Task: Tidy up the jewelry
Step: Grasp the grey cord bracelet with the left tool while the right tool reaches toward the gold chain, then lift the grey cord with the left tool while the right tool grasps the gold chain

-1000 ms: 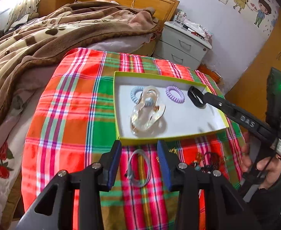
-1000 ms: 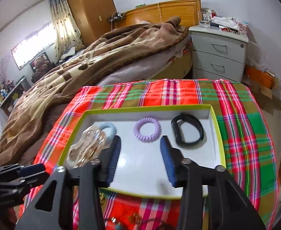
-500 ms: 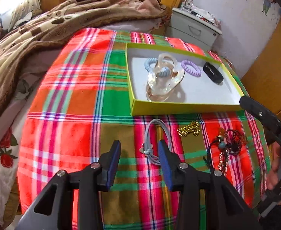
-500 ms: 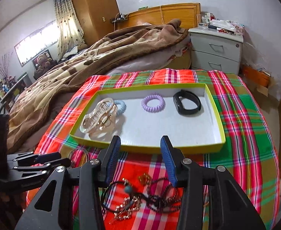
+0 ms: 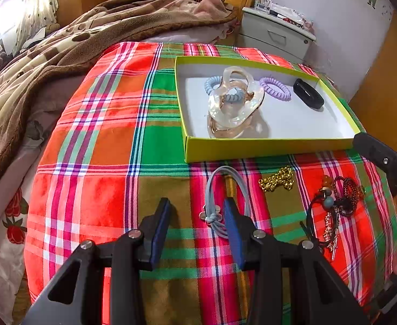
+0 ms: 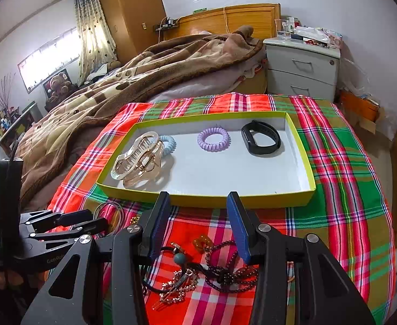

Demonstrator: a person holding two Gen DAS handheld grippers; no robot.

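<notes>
A shallow yellow-green tray (image 5: pixel 266 146) (image 6: pixel 209 199) sits on the plaid cloth. It holds a clear hair claw (image 5: pixel 233 103) (image 6: pixel 137 159), a blue coil tie (image 5: pixel 212 82) (image 6: pixel 170 142), a purple coil tie (image 5: pixel 275 85) (image 6: pixel 213 139) and a black band (image 5: pixel 308 97) (image 6: pixel 260 138). My left gripper (image 5: pixel 197 211) is open over a grey cord hair tie (image 5: pixel 223 195). A gold bead chain (image 5: pixel 277 180) lies to its right. My right gripper (image 6: pixel 198 211) is open above a tangle of bead bracelets (image 6: pixel 214 268) (image 5: pixel 336 200).
The plaid cloth (image 5: pixel 111 140) covers a low table next to a bed with a brown blanket (image 5: pixel 63 46). A grey nightstand (image 6: pixel 301 67) stands behind the table. The left gripper (image 6: pixel 63 224) shows at the right wrist view's left edge.
Both grippers have pulled back from the tray toward the near side of the table. The left one now hangs over the grey hair tie, the right one over the bracelets.
</notes>
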